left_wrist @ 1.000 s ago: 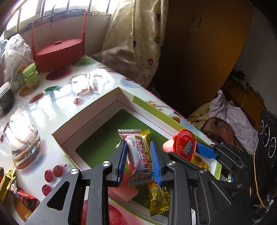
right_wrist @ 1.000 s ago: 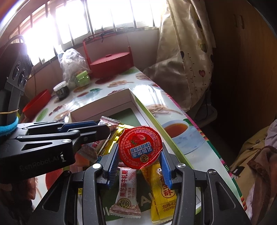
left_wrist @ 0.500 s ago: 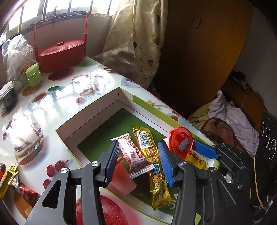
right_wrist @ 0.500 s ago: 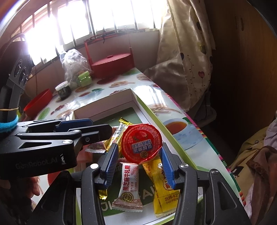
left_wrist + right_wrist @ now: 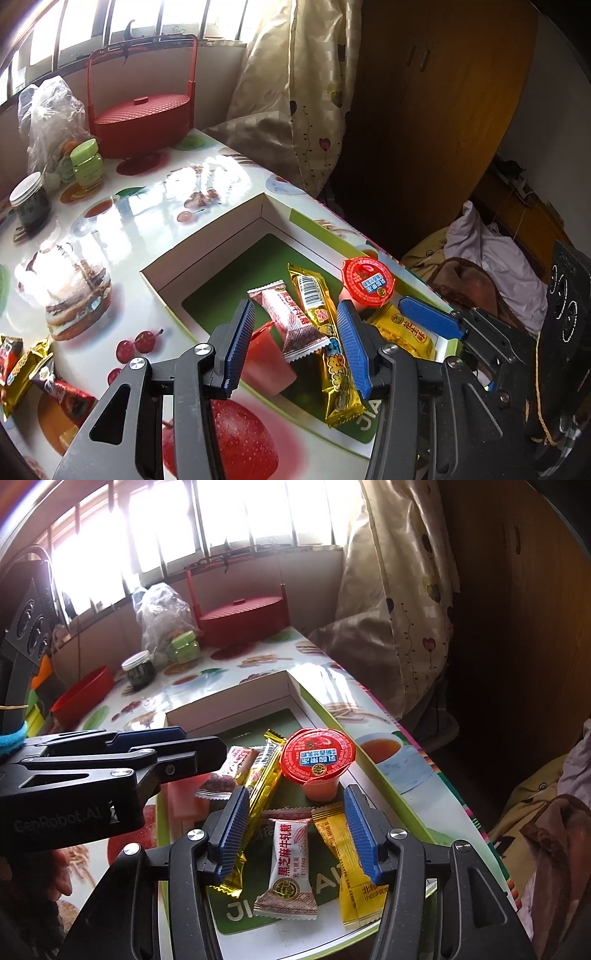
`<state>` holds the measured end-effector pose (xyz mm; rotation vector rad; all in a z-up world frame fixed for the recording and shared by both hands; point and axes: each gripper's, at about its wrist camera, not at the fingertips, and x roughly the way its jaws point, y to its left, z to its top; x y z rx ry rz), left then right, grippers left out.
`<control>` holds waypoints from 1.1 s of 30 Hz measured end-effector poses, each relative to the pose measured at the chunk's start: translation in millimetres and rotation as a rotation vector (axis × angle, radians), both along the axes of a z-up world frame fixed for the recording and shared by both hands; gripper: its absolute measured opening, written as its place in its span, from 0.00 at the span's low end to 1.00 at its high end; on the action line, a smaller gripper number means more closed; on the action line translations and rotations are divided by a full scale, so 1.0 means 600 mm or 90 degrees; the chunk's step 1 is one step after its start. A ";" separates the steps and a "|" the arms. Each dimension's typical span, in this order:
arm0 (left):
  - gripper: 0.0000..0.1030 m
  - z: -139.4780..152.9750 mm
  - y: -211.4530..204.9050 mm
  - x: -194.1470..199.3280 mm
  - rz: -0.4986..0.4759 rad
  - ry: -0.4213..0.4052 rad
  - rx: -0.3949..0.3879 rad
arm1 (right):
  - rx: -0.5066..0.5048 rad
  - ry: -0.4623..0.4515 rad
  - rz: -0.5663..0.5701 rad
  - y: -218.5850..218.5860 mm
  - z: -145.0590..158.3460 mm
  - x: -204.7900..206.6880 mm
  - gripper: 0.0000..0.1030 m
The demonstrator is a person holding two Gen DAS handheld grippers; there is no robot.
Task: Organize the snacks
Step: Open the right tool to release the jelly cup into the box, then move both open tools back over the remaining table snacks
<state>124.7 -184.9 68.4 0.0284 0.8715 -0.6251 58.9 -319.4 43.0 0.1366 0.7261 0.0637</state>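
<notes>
A white box (image 5: 207, 240) with a green floor holds the snacks. My left gripper (image 5: 295, 347) is open above a pink-and-white candy bar (image 5: 291, 317) that lies loose on a gold bar (image 5: 321, 332). A red-lidded jelly cup (image 5: 317, 757) stands upright in the box (image 5: 229, 701), just ahead of my right gripper (image 5: 297, 834). Its jaws are opening and the pads touch nothing. Below them lie a white nougat packet (image 5: 290, 860) and a yellow packet (image 5: 351, 856). The left gripper's fingers (image 5: 177, 755) reach in from the left.
A red lidded basket (image 5: 142, 118), a green jar (image 5: 86, 166), a dark jar (image 5: 29, 201) and a plastic bag stand at the table's far end. Loose snacks (image 5: 22, 365) lie at the left. A red bowl (image 5: 83, 698) sits far left. The table edge runs along the box's right side.
My left gripper opened and let the pink-and-white bar drop into the box. My right gripper widened and let go of the jelly cup, which now stands in the box.
</notes>
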 end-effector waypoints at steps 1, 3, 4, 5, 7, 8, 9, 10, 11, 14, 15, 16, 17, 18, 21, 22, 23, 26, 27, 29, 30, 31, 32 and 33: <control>0.47 0.001 0.001 -0.001 0.001 0.000 0.000 | -0.002 0.000 0.000 0.002 0.001 -0.001 0.51; 0.47 0.002 0.003 -0.004 0.003 -0.002 0.001 | -0.003 -0.001 -0.001 0.003 0.002 -0.001 0.51; 0.47 0.002 0.004 -0.005 0.005 -0.001 0.002 | -0.003 -0.001 -0.002 0.003 0.003 -0.002 0.51; 0.47 0.002 0.004 -0.006 0.007 -0.001 0.004 | -0.004 -0.001 -0.004 0.003 0.004 -0.003 0.51; 0.47 0.002 0.005 -0.008 0.008 -0.002 0.006 | -0.005 0.002 -0.010 0.003 0.005 -0.005 0.51; 0.47 0.003 0.006 -0.010 0.010 -0.003 0.008 | -0.006 0.004 -0.012 0.002 0.005 -0.006 0.51; 0.47 0.003 0.006 -0.012 0.010 -0.003 0.007 | -0.007 0.005 -0.015 0.001 0.006 -0.007 0.51; 0.47 0.003 0.007 -0.013 0.011 -0.003 0.008 | -0.007 0.006 -0.017 0.000 0.006 -0.009 0.51; 0.47 0.003 0.008 -0.016 0.012 -0.005 0.011 | -0.007 0.008 -0.019 -0.001 0.006 -0.010 0.51; 0.47 0.002 0.011 -0.021 0.016 -0.008 0.015 | -0.007 0.012 -0.027 -0.002 0.005 -0.014 0.51; 0.47 0.002 0.012 -0.023 0.016 -0.009 0.015 | -0.006 0.013 -0.030 -0.002 0.005 -0.016 0.51; 0.47 0.003 0.014 -0.026 0.018 -0.013 0.017 | -0.005 0.013 -0.032 -0.002 0.005 -0.017 0.51; 0.47 0.004 0.015 -0.029 0.019 -0.017 0.019 | -0.003 0.012 -0.034 -0.001 0.006 -0.019 0.51; 0.47 0.005 0.017 -0.032 0.019 -0.020 0.020 | -0.001 0.010 -0.034 -0.001 0.008 -0.021 0.51; 0.47 0.007 0.028 -0.038 0.024 -0.023 0.017 | -0.004 0.002 -0.033 0.006 0.013 -0.025 0.51; 0.47 0.008 0.032 -0.042 0.028 -0.027 0.018 | -0.005 -0.001 -0.031 0.008 0.015 -0.026 0.51; 0.47 0.009 0.035 -0.044 0.030 -0.030 0.019 | -0.006 -0.003 -0.029 0.011 0.017 -0.027 0.51; 0.47 0.012 0.048 -0.050 0.039 -0.033 0.014 | -0.011 -0.010 -0.021 0.022 0.023 -0.029 0.51; 0.47 0.013 0.052 -0.051 0.042 -0.034 0.015 | -0.013 -0.011 -0.017 0.027 0.025 -0.029 0.51; 0.47 0.016 0.060 -0.053 0.049 -0.040 0.018 | -0.015 -0.013 -0.012 0.036 0.027 -0.028 0.51; 0.47 0.017 0.065 -0.054 0.052 -0.040 0.015 | -0.016 -0.015 -0.010 0.039 0.029 -0.028 0.51; 0.47 0.018 0.070 -0.056 0.054 -0.040 0.011 | -0.017 -0.016 -0.006 0.044 0.030 -0.028 0.51; 0.47 0.018 0.075 -0.056 0.058 -0.040 0.009 | -0.019 -0.017 -0.004 0.048 0.031 -0.028 0.51; 0.47 0.019 0.080 -0.057 0.064 -0.042 0.009 | -0.022 -0.017 -0.001 0.053 0.032 -0.027 0.51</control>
